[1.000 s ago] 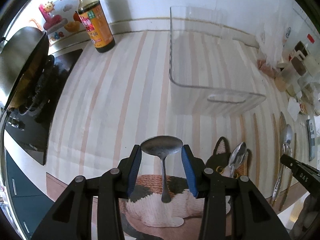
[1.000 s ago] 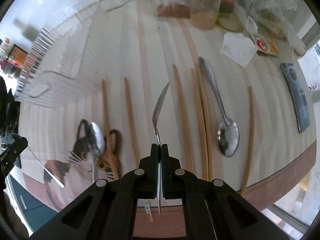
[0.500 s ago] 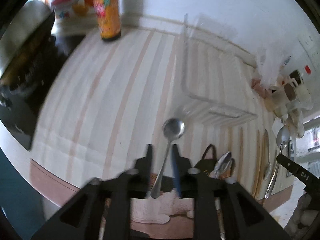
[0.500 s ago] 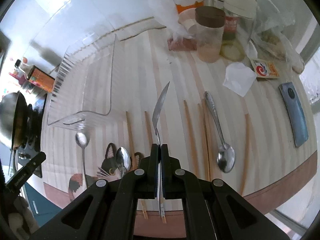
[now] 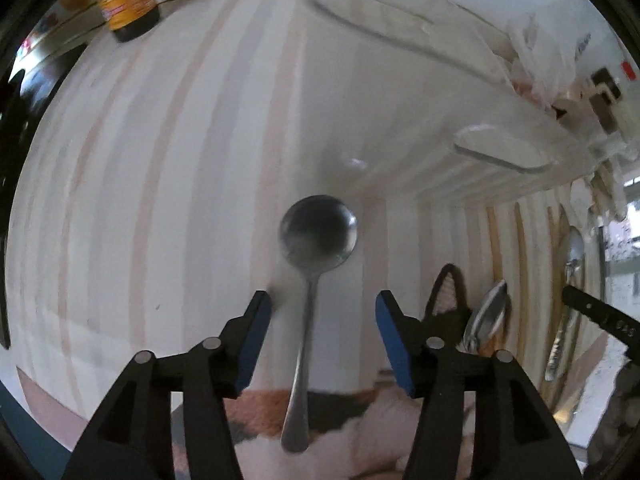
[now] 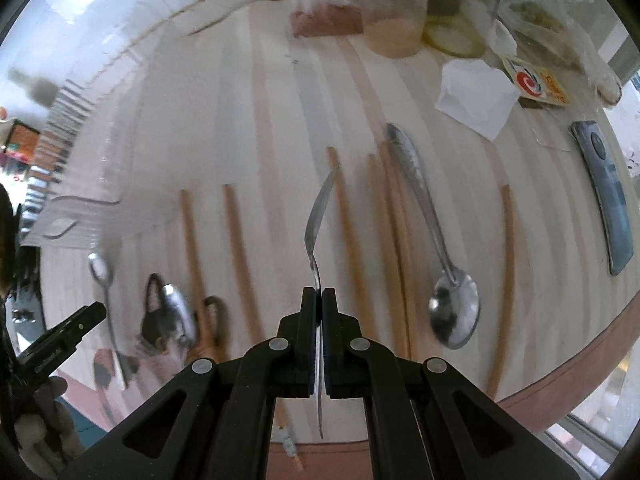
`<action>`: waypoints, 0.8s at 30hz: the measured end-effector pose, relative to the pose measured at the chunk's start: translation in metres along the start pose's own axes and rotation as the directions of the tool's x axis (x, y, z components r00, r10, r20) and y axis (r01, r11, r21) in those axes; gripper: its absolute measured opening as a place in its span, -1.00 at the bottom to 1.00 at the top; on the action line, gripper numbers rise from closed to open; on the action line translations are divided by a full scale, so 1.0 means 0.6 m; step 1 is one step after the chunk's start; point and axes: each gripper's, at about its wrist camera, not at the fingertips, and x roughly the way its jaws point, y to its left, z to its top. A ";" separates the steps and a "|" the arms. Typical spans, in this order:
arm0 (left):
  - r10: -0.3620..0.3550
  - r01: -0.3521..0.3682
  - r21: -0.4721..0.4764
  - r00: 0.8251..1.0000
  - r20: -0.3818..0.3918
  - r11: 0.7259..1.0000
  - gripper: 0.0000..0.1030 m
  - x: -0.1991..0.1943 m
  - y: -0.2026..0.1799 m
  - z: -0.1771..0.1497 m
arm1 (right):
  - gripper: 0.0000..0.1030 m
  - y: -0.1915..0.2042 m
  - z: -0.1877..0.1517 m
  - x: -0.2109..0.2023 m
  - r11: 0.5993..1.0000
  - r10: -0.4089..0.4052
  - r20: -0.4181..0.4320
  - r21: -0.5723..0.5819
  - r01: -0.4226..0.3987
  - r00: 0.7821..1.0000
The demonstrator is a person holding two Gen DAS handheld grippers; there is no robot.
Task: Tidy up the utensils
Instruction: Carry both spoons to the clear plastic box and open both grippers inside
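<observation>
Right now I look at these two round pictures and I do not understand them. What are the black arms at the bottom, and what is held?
No robot here: a person holds a two-finger gripper in each hand, with a wide-angle camera on each looking along the fingers. In the left view, the left gripper is opening; a round spoon lies between its blue pads on the striped mat, untouched. In the right view, the right gripper is shut on a thin metal utensil seen edge-on. Below lie wooden chopsticks, a large spoon and a clear bin.
</observation>
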 end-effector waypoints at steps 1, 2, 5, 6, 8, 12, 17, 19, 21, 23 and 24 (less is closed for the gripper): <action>0.021 -0.022 0.013 1.000 0.012 1.000 0.14 0.002 -0.007 0.002 | -0.96 -0.003 0.002 0.004 1.000 -0.010 -0.002 0.004 0.010 1.000; 0.044 -0.044 0.027 0.999 0.022 0.999 0.16 0.006 -0.016 0.005 | -0.96 -0.006 0.002 0.007 1.000 -0.017 -0.001 0.004 0.017 1.000; 0.102 -0.106 0.064 0.993 0.061 0.992 0.16 0.012 -0.036 0.012 | -0.96 -0.012 0.004 0.014 0.999 -0.041 0.000 0.000 0.041 0.999; 0.124 -0.130 0.073 0.989 0.078 0.989 0.16 0.015 -0.040 0.013 | -0.96 -0.012 0.004 0.015 0.999 -0.049 0.001 -0.004 0.049 0.999; 0.125 -0.134 0.074 0.985 0.116 0.988 0.04 0.015 -0.045 0.016 | -0.96 -0.012 0.005 0.017 0.998 -0.061 0.002 -0.015 0.061 0.998; 0.126 -0.140 0.085 0.981 0.145 0.987 -0.27 0.010 -0.050 0.020 | -0.96 -0.006 0.003 0.016 0.996 -0.081 0.005 -0.040 0.081 0.997; 0.135 -0.150 0.079 0.977 0.166 0.986 -0.27 -0.009 -0.039 -0.006 | -0.96 0.007 0.000 0.010 0.993 -0.087 0.019 -0.073 0.089 0.996; 0.132 -0.146 0.069 0.976 0.174 0.987 -0.27 -0.024 -0.038 -0.015 | -0.96 0.011 -0.004 0.002 0.993 -0.084 0.030 -0.085 0.086 0.996; 0.130 -0.143 0.056 0.973 0.189 0.988 -0.27 -0.045 -0.037 -0.026 | -0.96 0.014 -0.007 -0.009 0.992 -0.076 0.044 -0.099 0.080 0.996; 0.130 -0.143 0.046 0.969 0.208 0.989 -0.27 -0.069 -0.036 -0.040 | -0.96 0.017 -0.012 -0.021 0.991 -0.065 0.058 -0.109 0.071 0.996; 0.128 -0.140 0.042 0.968 0.216 0.989 -0.27 -0.080 -0.035 -0.044 | -0.96 0.019 -0.013 -0.027 0.991 -0.061 0.068 -0.115 0.068 0.996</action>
